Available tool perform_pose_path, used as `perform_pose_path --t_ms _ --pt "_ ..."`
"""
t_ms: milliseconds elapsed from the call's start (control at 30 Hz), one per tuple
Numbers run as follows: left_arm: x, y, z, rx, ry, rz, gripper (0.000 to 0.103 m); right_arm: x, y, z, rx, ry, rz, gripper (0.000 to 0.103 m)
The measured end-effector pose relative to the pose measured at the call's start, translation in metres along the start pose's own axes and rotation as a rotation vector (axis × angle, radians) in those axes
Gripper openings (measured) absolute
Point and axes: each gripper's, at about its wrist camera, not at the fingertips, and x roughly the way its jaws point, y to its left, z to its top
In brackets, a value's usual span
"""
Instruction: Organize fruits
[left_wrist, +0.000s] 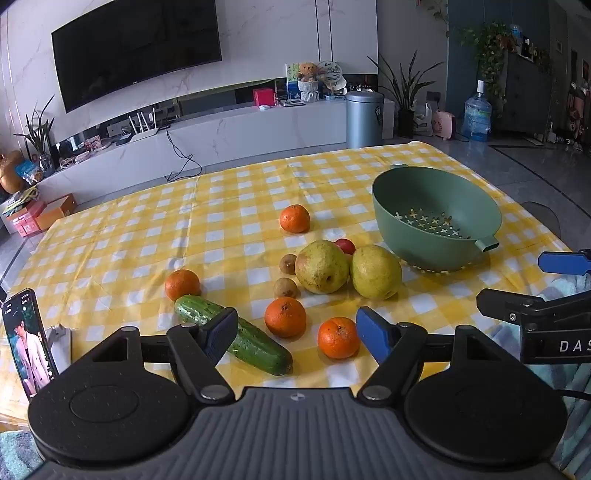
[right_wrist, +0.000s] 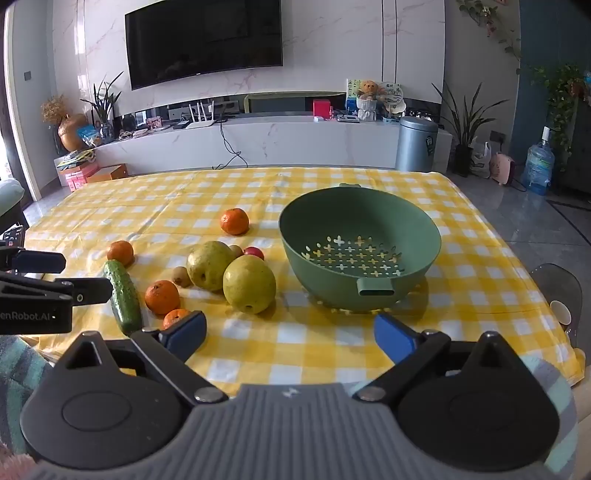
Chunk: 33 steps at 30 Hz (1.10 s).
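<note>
Two grippers hover at the near edge of the checked tablecloth (right_wrist: 332, 343), both with fingers spread wide and nothing between them.

Left gripper (left_wrist: 297, 334): the nearest orange (left_wrist: 338, 338) sits just inside its right finger, at about 1 o'clock from the gap. A second orange (left_wrist: 285, 317) lies at 12 o'clock, a little farther. The cucumber (left_wrist: 236, 338) runs under the left finger; contact cannot be judged from here.

Handling, judged: oranges are firm, light, slightly grippy, and roll freely; clamp across the widest part. The cucumber is stiff and waxy; take it mid-length, across the short axis.

Right gripper (right_wrist: 290, 334): only cloth between the fingers. The nearer pear (right_wrist: 249, 283) lies at 11 o'clock, clear of the fingers, touching the second pear (right_wrist: 208, 265). Pears look heavier, hard and smooth, likely to slip on the tapered neck; grip low on the belly.

Farther: two small brown fruits (left_wrist: 285, 288), possibly kiwis, a small red fruit (left_wrist: 345, 245) behind the pears, an orange (left_wrist: 181, 284) at the cucumber's far end, and a lone orange (left_wrist: 294, 218) beyond.

The green colander (right_wrist: 360, 221) stands empty at 1 o'clock from the right gripper, well apart from all the fruit.
</note>
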Motion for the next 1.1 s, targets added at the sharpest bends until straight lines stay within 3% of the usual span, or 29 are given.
perform_pose_path --t_ms 1100 --pt "0.0020 0.0043 -0.0026 -0.012 0.022 0.004 0.086 0.0023 0.0074 -0.0001 -0.017 0.027 -0.001 0.099"
